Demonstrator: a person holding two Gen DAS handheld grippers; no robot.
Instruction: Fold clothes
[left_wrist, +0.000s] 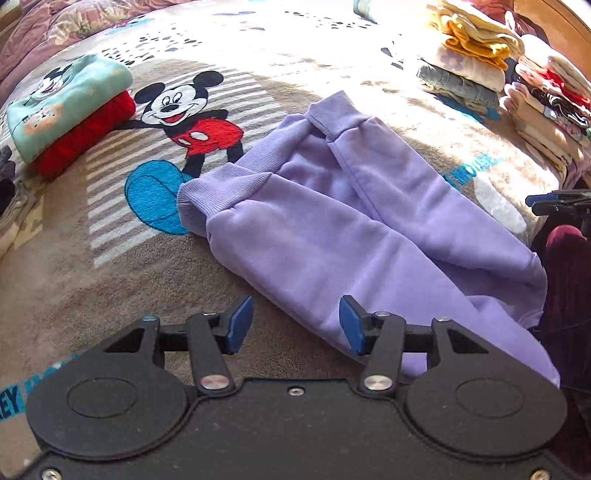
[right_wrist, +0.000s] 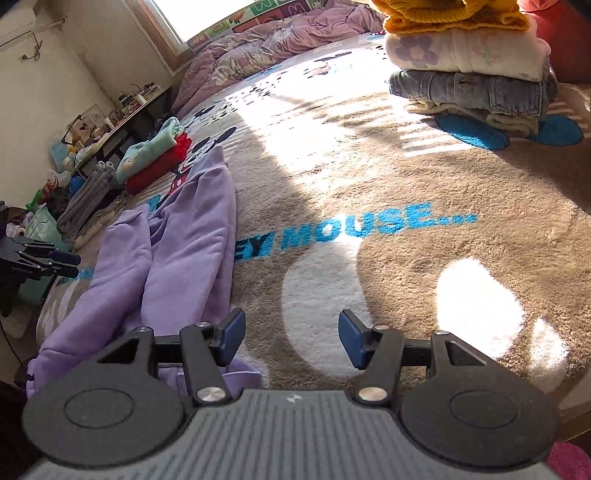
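Beige plush covers nearly everything: a cartoon-mouse blanket (left_wrist: 122, 280) spread over a bed, striped with sunlight and printed with blue lettering that shows in the right wrist view. At the bed's far end a mauve quilt (right_wrist: 266, 44) lies bunched under a bright window (right_wrist: 199, 14), and a cluttered dark desk (right_wrist: 125, 114) stands against the cream wall to the left in that view. Folded clothes sit in stacks along the far right side of the blanket (left_wrist: 476, 62); one stack has a yellow knit on top, a floral piece below it and denim under that. A smaller pile, a mint top on a red knit (left_wrist: 70, 110), rests at the opposite side beside the printed mouse.

The lilac sweatpants (left_wrist: 347, 229) lie flat on the blanket with both legs side by side, ribbed cuffs pointing away and the waist nearest the cameras. The left gripper (left_wrist: 295, 323) is released, its blue pads spread wide; the right-hand pad hangs over the near edge of the pants, the other over bare blanket. The right gripper (right_wrist: 291, 338) is likewise spread and grasps nothing, with the waist end of the pants beneath its left finger and plush under the rest.
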